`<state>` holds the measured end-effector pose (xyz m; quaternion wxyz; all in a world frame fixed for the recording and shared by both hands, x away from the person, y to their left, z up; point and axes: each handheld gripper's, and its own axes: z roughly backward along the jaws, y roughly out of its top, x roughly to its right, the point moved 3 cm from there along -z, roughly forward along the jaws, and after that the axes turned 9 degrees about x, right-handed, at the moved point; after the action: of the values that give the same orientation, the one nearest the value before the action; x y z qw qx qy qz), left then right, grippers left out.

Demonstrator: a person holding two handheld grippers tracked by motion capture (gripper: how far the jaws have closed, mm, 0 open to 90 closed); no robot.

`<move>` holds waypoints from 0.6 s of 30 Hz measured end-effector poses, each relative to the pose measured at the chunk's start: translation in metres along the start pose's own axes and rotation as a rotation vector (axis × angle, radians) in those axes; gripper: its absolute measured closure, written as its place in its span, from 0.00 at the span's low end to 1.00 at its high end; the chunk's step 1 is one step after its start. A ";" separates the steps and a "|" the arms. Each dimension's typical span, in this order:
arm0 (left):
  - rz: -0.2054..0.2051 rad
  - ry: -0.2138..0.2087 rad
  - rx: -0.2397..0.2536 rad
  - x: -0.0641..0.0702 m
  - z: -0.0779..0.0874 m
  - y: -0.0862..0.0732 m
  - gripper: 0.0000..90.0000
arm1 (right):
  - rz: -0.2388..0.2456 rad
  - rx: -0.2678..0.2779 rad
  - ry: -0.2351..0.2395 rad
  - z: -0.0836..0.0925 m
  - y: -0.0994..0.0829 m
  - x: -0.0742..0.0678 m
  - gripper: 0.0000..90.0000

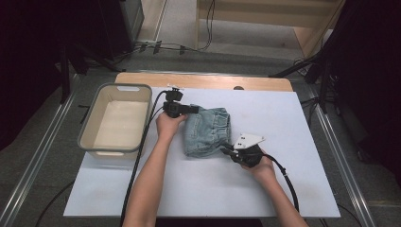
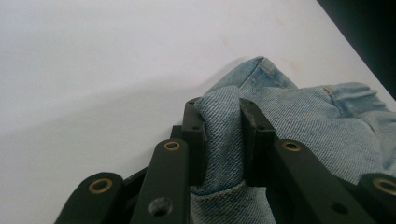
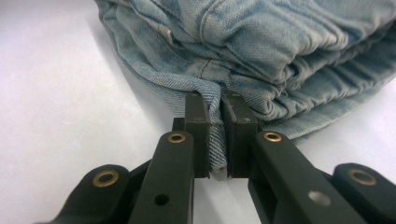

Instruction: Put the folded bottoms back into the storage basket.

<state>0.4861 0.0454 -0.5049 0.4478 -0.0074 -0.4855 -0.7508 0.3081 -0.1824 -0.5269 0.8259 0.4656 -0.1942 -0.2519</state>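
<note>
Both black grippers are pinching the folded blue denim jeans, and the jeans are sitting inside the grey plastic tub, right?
Not quite. The folded blue denim jeans lie on the white table, beside the grey plastic tub, not inside it; the high view shows this. The rest holds: the left gripper and the right gripper are both pinching the denim.

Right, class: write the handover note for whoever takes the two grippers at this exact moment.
Left gripper: shut on the folded jeans, far-left corner.
Right gripper: shut on the jeans' near-right edge.
Jeans lie folded on the white table; the grey tub stands to their left, nothing in it.
Done: folding, both grips.
Left, probably: lift the bundle and set it in the tub.
</note>
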 end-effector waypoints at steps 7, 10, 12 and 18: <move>-0.024 -0.008 0.015 0.006 0.004 0.003 0.84 | -0.008 0.035 -0.001 0.004 0.004 -0.001 0.90; -0.025 -0.014 0.025 0.008 0.006 0.005 0.84 | -0.013 0.053 -0.003 0.006 0.007 -0.001 0.90; -0.023 -0.020 0.034 0.010 0.008 0.007 0.84 | -0.030 0.064 -0.009 0.009 0.008 -0.001 0.90; -0.035 -0.030 0.050 0.014 0.013 0.011 0.84 | -0.049 0.095 -0.008 0.014 0.012 0.000 0.90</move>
<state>0.4793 0.0444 -0.4836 0.4274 0.0010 -0.5107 -0.7460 0.3033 -0.1862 -0.5094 0.7957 0.5079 -0.1976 -0.2643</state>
